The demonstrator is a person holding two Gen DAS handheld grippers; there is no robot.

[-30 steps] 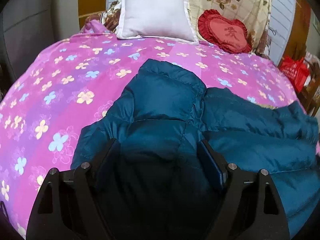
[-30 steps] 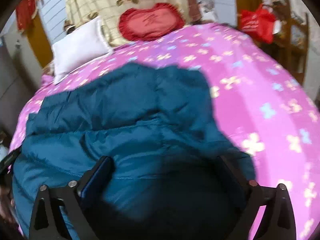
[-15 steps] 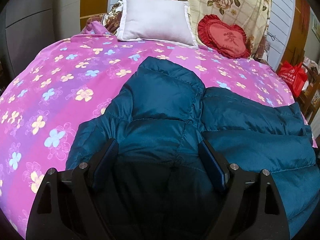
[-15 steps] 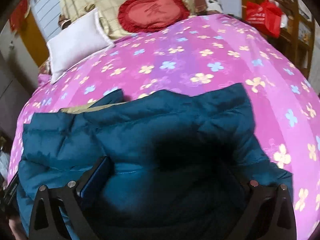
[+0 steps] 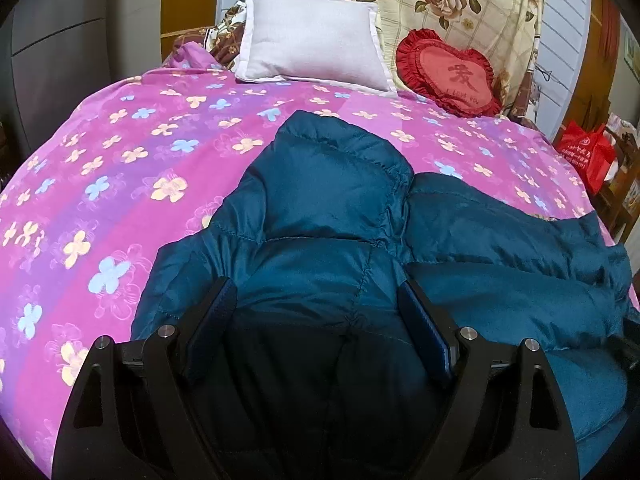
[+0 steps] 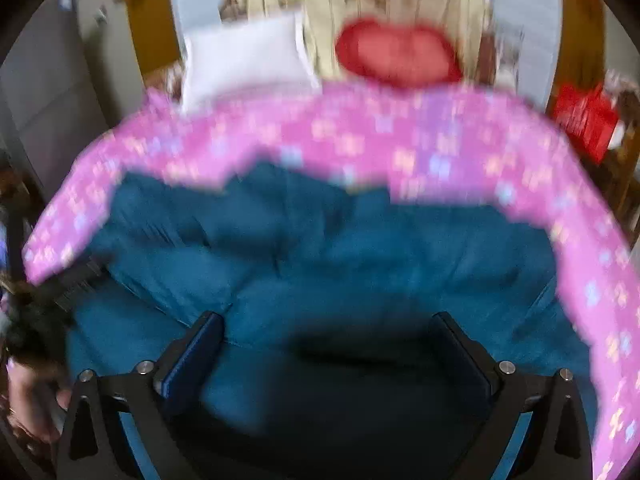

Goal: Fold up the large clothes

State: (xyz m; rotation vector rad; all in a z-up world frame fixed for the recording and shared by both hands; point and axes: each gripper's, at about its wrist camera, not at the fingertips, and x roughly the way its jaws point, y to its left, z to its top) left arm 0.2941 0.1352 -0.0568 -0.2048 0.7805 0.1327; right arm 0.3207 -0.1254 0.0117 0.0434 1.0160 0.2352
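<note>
Readable text, left wrist view only:
- heart cushion (image 5: 450, 74): big dark Chinese char in the centre, looks like 爱; small line under it reads "I LOVE YOU".
- red bag (image 5: 586, 152) at far right: white round logo plus a few lines of white print, too small to read.

Right wrist view: motion blur, nothing legible on cushion or bag there.

No other labels, brands or nos. visible.
</note>
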